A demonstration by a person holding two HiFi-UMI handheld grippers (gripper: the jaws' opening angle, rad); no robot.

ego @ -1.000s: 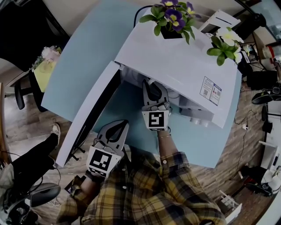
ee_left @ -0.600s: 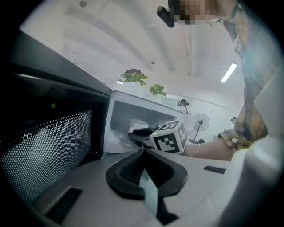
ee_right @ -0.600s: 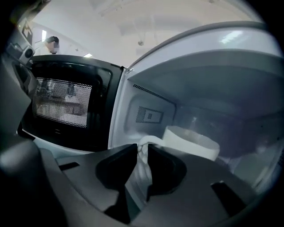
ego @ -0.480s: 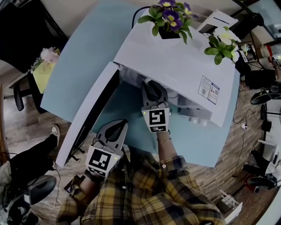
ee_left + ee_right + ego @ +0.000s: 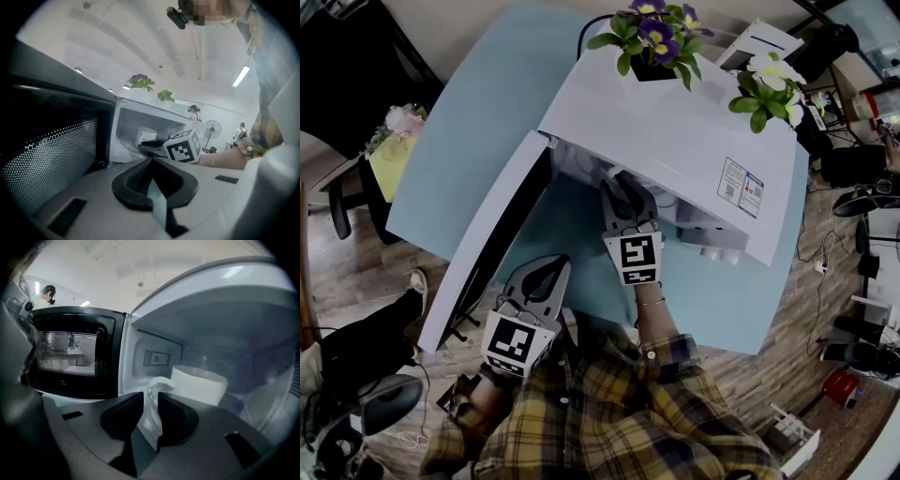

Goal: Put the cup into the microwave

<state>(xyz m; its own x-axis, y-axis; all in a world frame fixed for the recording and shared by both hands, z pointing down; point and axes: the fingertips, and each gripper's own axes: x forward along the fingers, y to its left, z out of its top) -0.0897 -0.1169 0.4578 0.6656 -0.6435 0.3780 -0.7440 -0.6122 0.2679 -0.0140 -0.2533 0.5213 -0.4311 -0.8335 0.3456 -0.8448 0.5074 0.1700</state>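
Right gripper (image 5: 149, 404) of mine is clamped on the handle (image 5: 154, 385) of the white mug (image 5: 199, 385), jaws pinching it from both sides so the body rides ahead of the tips and goes in first. The mug is inside the microwave (image 5: 675, 141) cavity, nearer the left wall. Whether its base is down on the floor I can't quite tell, since my own jaws hide it. My left gripper (image 5: 151, 176) hangs low near the front edge of the blue table (image 5: 459, 150), jaws together on nothing, out of the way. The door (image 5: 487, 244) stands swung wide on my left, so nothing crowds the opening. Purple pansies (image 5: 656, 37) and a white-flowered plant (image 5: 769, 89) sit on top, clear of my reach.
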